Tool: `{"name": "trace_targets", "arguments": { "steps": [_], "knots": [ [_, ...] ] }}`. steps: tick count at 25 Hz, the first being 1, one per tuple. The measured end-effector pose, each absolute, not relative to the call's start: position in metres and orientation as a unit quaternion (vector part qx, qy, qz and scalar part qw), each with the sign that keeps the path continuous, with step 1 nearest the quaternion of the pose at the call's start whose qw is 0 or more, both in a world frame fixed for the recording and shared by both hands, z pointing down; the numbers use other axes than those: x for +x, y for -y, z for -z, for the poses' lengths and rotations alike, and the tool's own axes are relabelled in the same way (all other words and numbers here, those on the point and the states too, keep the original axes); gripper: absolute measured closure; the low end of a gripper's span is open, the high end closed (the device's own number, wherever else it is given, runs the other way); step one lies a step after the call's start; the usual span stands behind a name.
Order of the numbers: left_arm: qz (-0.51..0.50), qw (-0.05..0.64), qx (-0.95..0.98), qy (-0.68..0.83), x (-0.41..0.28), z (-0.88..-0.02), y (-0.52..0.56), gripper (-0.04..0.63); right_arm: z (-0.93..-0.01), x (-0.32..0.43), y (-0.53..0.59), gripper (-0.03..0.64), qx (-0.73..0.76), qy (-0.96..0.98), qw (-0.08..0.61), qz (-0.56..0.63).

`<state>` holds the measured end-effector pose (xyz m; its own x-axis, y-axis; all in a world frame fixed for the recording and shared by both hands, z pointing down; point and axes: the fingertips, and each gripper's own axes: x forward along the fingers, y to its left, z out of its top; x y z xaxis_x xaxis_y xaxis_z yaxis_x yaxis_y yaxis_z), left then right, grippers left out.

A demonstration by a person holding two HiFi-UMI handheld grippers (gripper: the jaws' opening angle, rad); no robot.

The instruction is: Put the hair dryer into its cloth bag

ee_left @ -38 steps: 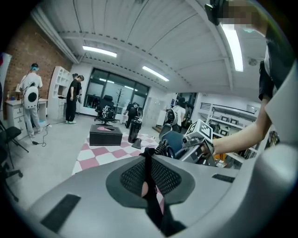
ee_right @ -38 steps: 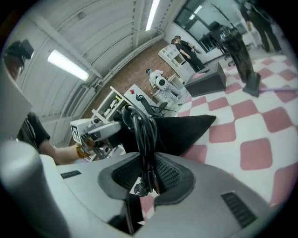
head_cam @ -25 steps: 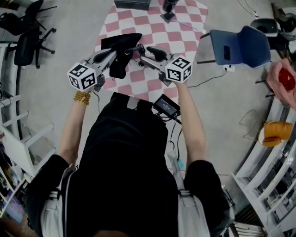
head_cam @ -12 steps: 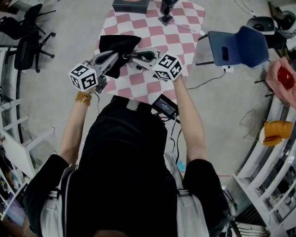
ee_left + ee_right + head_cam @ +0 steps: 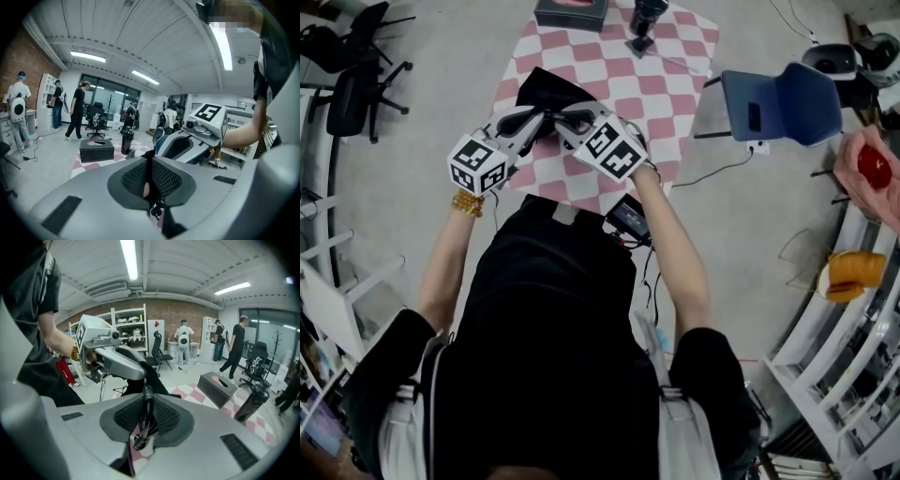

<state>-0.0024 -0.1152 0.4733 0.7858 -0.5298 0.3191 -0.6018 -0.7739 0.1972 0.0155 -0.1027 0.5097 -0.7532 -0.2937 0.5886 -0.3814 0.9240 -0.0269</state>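
No legible text, no brands or numbers, square markers bear patterns only (no lettering)

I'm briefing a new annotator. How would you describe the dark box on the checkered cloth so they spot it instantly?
Find the pink-and-white checkered cloth in front of the person. At its far edge sits the dark box, left of an upright black object. It alone is squat and rectangular, with a pink opening on top.

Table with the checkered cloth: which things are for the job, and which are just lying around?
For the job: black cloth bag; hair dryer; left gripper, shut on the bag; right gripper, its jaws have just been closing on it.
Just lying about: tissue box; blue chair.
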Motion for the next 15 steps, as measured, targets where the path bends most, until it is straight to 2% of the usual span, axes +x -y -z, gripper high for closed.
{"name": "trace_targets", "arguments": {
  "steps": [4, 9, 11, 15],
  "knots": [
    [-0.151, 0.108, 0.950, 0.252, 0.013, -0.476, 0.094, 0.568, -0.517, 0.018, 0.105, 0.546, 0.214, 0.909, 0.347, -0.084],
    [-0.192, 0.060, 0.957, 0.209, 0.025, -0.482, 0.084, 0.566, -0.525, 0.020, 0.113, 0.522, 0.269, 0.887, 0.343, -0.153],
    [-0.172, 0.080, 0.958, 0.213, 0.020, -0.482, 0.089, 0.567, -0.523, 0.017, 0.116, 0.517, 0.289, 0.886, 0.322, -0.171],
    [-0.073, 0.191, 0.940, 0.273, -0.007, -0.471, 0.117, 0.568, -0.515, 0.015, 0.115, 0.515, 0.269, 0.920, 0.264, -0.112]
  ]
}}
